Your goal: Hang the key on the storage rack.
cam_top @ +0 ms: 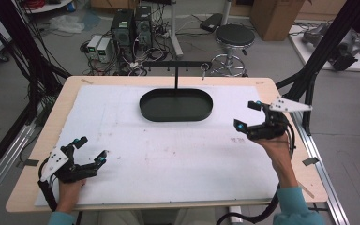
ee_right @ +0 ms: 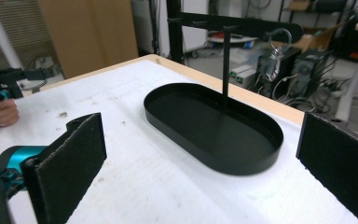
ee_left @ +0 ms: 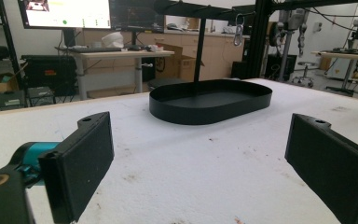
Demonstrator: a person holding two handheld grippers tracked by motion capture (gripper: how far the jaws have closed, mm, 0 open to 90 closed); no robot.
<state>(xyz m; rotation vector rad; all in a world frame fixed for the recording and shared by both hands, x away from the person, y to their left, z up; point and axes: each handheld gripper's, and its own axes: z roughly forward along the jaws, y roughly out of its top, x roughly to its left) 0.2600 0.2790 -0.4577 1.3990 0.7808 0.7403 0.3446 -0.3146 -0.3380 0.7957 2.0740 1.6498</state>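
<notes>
Now, my left claw [cam_top: 92, 149]: spread wide, empty, low at counter's [cam_top: 37, 140] near-left.
My right claw [cam_top: 247, 115]: spread wide, empty, beside the tray.
Black oval tray [cam_top: 176, 105]: mid-counter, far side.
Hook [ee_right: 274, 55]: hangs from the tray's stand, possibly a carabiner; a speck from above.

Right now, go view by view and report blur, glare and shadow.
High view: even light, soft shadows, slightly soft overall. Left gripper view: black tray sharp, near pads soft, monitor blown out bright. Right gripper view: tray fairly sharp, pads and background blurred, no glare.
</notes>
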